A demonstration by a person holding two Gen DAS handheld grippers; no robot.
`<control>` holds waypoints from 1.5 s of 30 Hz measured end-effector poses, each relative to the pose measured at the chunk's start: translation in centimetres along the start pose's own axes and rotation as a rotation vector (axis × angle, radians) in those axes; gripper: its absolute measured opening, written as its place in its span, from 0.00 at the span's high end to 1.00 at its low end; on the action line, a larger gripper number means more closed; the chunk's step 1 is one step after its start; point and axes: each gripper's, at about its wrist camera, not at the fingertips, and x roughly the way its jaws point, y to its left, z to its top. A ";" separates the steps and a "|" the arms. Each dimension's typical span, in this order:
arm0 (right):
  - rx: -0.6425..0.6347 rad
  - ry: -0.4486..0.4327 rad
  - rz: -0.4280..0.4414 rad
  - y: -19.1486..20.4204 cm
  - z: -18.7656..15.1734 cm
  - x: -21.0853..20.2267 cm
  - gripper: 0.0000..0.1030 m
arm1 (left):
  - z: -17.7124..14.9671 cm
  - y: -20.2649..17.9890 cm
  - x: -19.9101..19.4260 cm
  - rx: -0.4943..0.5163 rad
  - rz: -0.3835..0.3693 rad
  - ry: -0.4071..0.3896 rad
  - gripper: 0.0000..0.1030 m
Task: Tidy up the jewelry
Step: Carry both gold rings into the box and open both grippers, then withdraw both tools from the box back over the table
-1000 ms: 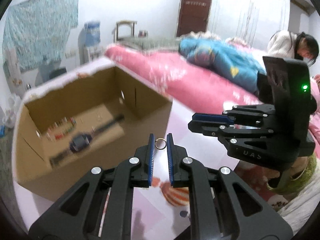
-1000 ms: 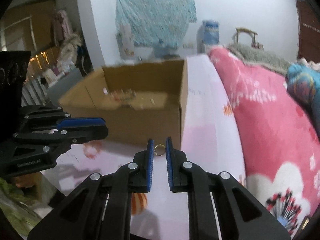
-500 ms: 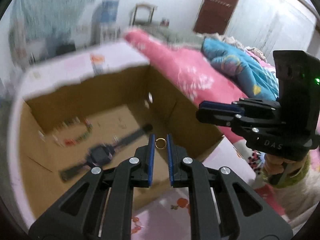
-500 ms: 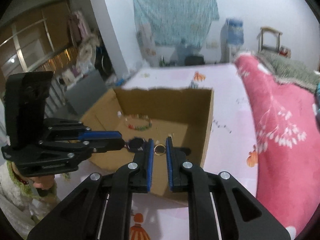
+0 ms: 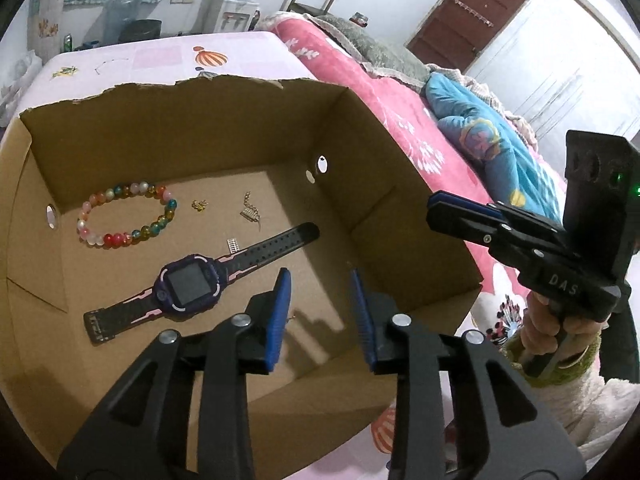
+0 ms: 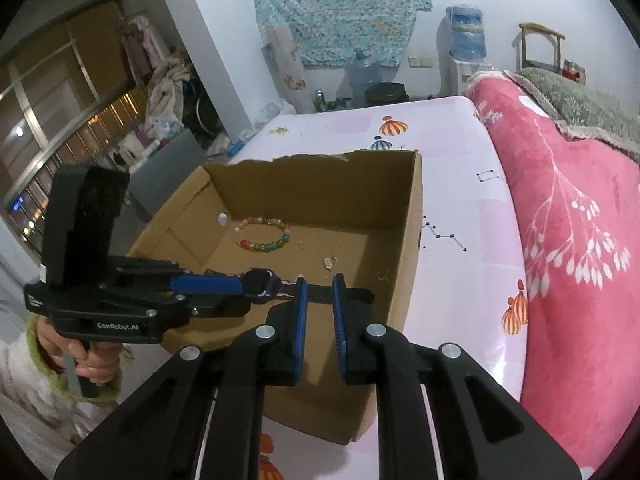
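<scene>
Left gripper point(image 5: 320, 304) parted wide, empty, over cardboard box point(image 5: 420, 216); watch point(image 5: 188, 284) just left. Right gripper point(image 6: 320, 312) slightly parted, empty (rings apparently released). Withdraw straight upward, avoiding walls.

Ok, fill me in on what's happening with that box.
A person holds a gripper in each hand over an open cardboard box. The left gripper and right gripper are both open and hold nothing. On the box floor lie a bead bracelet, a purple watch and small gold pieces.
</scene>
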 end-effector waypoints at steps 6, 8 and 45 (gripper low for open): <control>0.027 -0.031 -0.004 -0.4 -0.1 -1.2 0.87 | -0.1 0.0 -1.1 -0.018 -0.002 -0.030 0.69; 0.043 -0.052 -0.010 -0.6 -0.2 -2.1 0.87 | -0.2 -0.1 -2.0 -0.020 -0.001 -0.050 0.67; 0.037 0.273 -0.391 6.3 -16.2 2.8 0.19 | -18.1 4.6 -5.4 -0.119 0.441 0.008 0.13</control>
